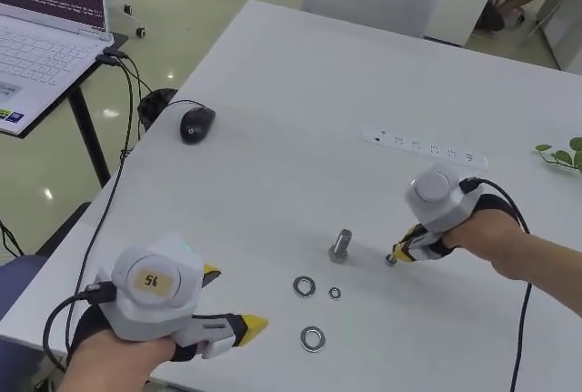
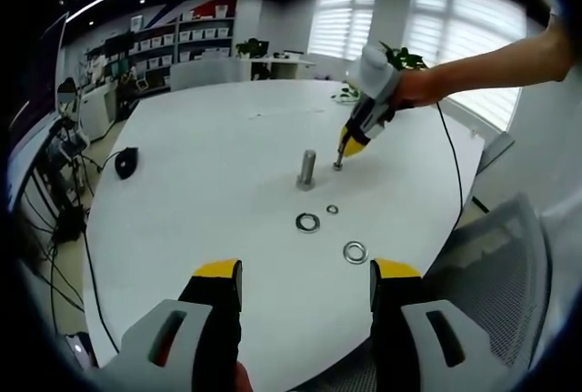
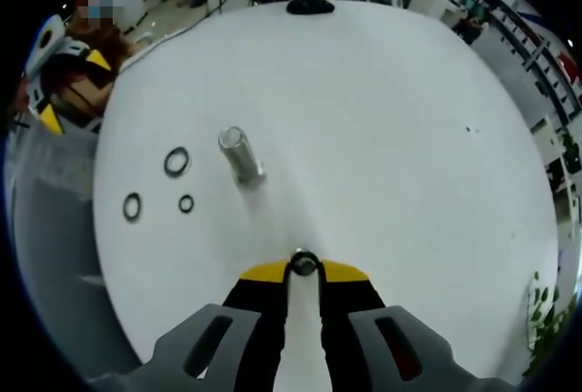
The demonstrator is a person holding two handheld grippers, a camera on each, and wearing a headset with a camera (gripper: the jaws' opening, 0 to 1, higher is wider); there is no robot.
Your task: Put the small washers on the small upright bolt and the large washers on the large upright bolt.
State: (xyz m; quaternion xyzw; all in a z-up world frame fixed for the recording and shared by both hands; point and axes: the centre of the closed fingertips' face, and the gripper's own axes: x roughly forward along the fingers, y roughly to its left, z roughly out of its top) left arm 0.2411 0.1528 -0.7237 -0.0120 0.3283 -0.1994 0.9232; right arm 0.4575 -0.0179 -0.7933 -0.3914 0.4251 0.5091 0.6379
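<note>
Smooth, matte white desk (image 1: 300, 119), broad, with a rounded near edge. Around its middle, a large bolt (image 1: 340, 245) of dull grey steel, upright on its hexagonal head, plain cylindrical shank pointing up. Just beside the bolt, towards the near edge, three flat shiny metal rings lying on the desk, none touching another: a large washer (image 1: 305, 286) close to the bolt's foot, a small washer (image 1: 335, 293) right next to it, thin and much narrower in the ring, and a second large washer (image 1: 313, 338) nearer the desk edge. To the other side of the large bolt, the right gripper (image 1: 400, 254), white rounded plastic body, black arms, tilted down to the desk. Yellow-tipped fingers (image 3: 264, 272) drawn narrow, pinching a small bolt (image 3: 304, 263), a little grey metal piece seen end-on as a round glint between the tips, its lower end at the desk surface, near the large bolt but apart from it. Low at the near edge, the left gripper (image 1: 232, 297), same white shell with a yellow label, hovering well apart from the washers. Fingers (image 2: 218, 270) spread wide, black with yellow caps, nothing between them. Farther back on the desk, a glossy black mouse (image 1: 196, 124) and a long white power strip (image 1: 423, 146). Off the desk's corner, a white laptop (image 1: 45, 37) on a stand.
</note>
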